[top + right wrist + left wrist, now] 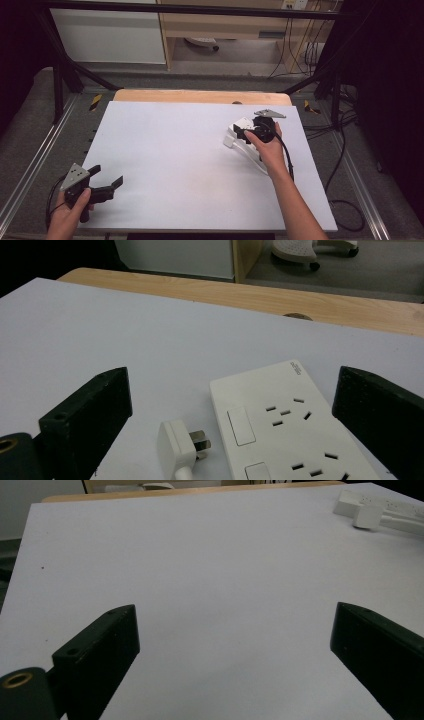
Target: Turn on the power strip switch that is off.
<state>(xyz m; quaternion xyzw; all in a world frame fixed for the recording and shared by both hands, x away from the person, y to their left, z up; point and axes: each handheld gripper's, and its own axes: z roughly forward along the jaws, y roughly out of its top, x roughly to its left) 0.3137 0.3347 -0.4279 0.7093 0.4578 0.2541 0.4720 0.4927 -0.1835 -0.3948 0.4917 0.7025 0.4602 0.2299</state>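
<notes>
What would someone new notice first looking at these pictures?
Probably the white power strip at the far right of the white table, with a white plug lying loose beside it, prongs toward the strip. The right gripper hovers just over them, jaws wide open and nothing between them. Down at the near left corner the left gripper waits open, off on its own.

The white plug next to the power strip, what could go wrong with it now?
The plug lies loose beside the power strip, prongs pointing at the strip's side, not in any socket. The right gripper is open, with both between its fingers, so closing could catch the strip too or nudge the plug askew. The strip rests unheld on the smooth white table, so pushing the plug in could slide it; the left gripper is far off.
</notes>
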